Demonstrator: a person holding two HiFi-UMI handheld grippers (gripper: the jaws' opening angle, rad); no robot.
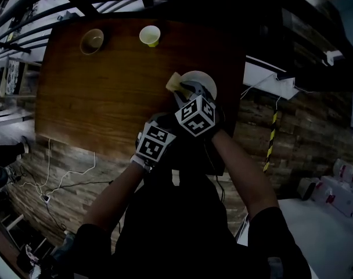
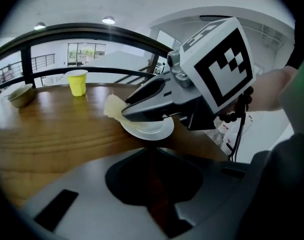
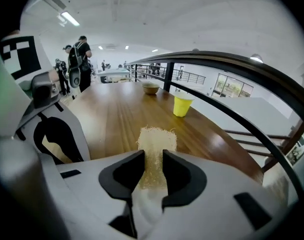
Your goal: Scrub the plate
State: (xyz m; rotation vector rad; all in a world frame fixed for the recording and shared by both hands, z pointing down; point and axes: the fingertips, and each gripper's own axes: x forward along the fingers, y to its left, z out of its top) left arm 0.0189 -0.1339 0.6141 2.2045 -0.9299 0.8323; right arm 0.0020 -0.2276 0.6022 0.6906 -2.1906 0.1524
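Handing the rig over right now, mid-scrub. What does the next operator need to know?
Right gripper: shut on the sponge, held over the plate; the sponge juts past the plate's left rim.
Left gripper: jaws together, empty, on the near side of the plate; nothing steadies it.
Cup and bowl: far side of the table.
Done: sponge is at the plate.
Left: the scrubbing; how much is already done can't be told.

Wooden table (image 1: 95, 97) beside black railing (image 2: 92, 30), under white ceiling lights (image 3: 69, 18).
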